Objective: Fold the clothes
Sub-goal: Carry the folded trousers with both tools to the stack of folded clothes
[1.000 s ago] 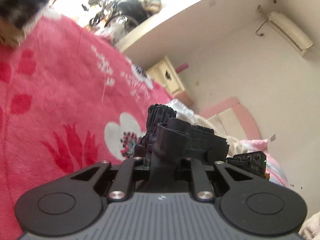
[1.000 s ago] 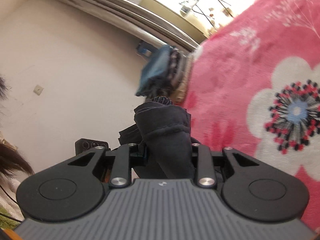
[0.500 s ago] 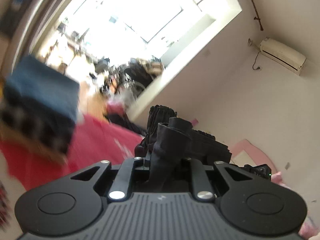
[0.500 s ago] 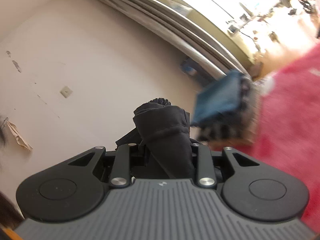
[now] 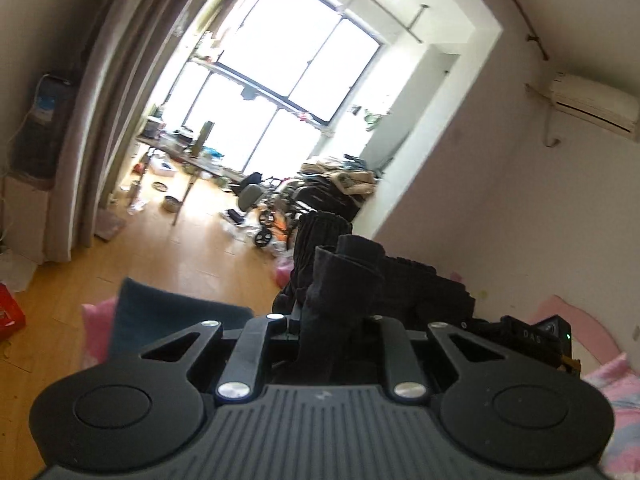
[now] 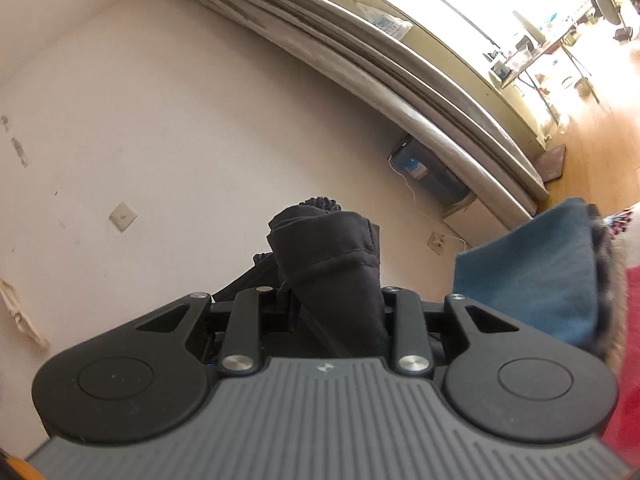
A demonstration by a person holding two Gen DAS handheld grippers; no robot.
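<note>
A black garment [image 5: 344,276] with a gathered elastic edge is bunched up between the fingers of my left gripper [image 5: 336,320], which is shut on it. It stretches right toward the black casing [image 5: 536,338] of the other hand's tool. In the right wrist view, another bunched part of the black garment [image 6: 324,248] sticks up from my right gripper [image 6: 332,300], also shut on it. The cloth hides both pairs of fingertips. Both grippers hold the garment up in the air.
A folded stack topped by dark blue cloth [image 6: 532,272] lies beside the red blanket [image 6: 628,340] and shows again as the blue cloth [image 5: 168,312]. Beyond are a wooden floor [image 5: 168,248], a cluttered table [image 5: 180,152], a big window [image 5: 288,80], curtains [image 6: 400,80] and pink bedding [image 5: 612,384].
Both grippers have risen and swung away from the red flowered blanket, still gripping the black garment. The views now face the window side of the room and a bare wall.
</note>
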